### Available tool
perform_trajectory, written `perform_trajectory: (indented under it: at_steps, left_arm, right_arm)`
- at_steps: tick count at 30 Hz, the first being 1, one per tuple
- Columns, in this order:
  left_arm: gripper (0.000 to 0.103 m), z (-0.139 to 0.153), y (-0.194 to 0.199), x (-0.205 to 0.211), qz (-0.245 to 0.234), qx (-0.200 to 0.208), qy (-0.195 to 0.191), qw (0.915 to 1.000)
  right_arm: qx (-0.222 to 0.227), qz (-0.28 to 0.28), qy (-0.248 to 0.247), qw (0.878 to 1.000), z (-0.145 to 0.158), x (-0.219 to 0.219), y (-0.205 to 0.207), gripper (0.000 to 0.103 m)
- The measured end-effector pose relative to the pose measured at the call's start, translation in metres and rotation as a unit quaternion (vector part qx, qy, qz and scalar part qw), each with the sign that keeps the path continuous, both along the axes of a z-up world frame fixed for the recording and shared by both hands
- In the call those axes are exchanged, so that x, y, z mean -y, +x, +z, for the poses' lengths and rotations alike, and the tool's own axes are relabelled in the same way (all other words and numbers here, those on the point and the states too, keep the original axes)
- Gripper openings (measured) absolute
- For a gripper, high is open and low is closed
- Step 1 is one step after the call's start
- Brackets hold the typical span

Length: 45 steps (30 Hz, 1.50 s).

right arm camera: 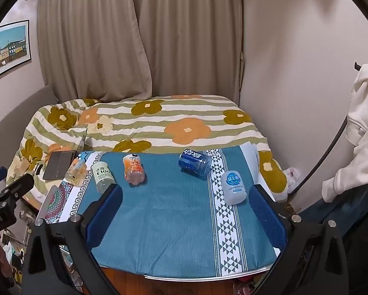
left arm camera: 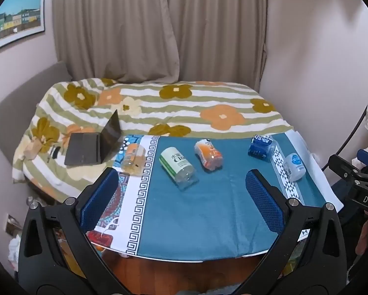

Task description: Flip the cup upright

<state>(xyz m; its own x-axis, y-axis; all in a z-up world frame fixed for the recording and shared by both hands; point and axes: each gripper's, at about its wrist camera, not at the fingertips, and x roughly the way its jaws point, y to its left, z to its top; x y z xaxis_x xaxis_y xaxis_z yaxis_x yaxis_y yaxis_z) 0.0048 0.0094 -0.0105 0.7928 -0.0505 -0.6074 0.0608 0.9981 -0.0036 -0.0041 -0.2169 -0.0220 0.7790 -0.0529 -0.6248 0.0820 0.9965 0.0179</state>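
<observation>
Matt woven tablecloth (left arm camera: 196, 216); glossy clear plastic cups (left arm camera: 177, 164)

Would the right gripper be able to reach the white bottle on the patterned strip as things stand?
Probably yes: the right gripper is open, and the white bottle lies on its side just ahead of its right finger, apart from the blue bottle.

A flower-patterned quilt (left arm camera: 174, 108) covers the bed beyond the table, with a half-open laptop (left arm camera: 90, 147) lying at its nine o'clock side. Beige curtains (right arm camera: 139, 36) hang at twelve o'clock, a framed picture (left arm camera: 16, 17) at ten, and a white hoodie (right arm camera: 363, 113) at three.
</observation>
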Motion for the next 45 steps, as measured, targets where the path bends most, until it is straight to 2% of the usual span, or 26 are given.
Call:
perform_trajectory:
  at_steps: [24,29,45]
  left_arm:
    - [0.103,0.000,0.003,-0.010,0.002,-0.008,-0.016,0.9998]
    - [0.103,0.002,0.004,-0.012,0.003,-0.006,-0.029,0.9995]
    - [0.103,0.003,0.013,-0.010,0.010,-0.015,-0.024,0.9996]
  right_arm:
    - [-0.001,0.002,0.001,1.000,0.001,-0.001,0.008,0.102]
    - [-0.001,0.002,0.000,1.000,0.000,-0.001,0.008,0.102]
    - [-0.003,0.002,-0.001,1.000,0.000,-0.004,0.009,0.102]
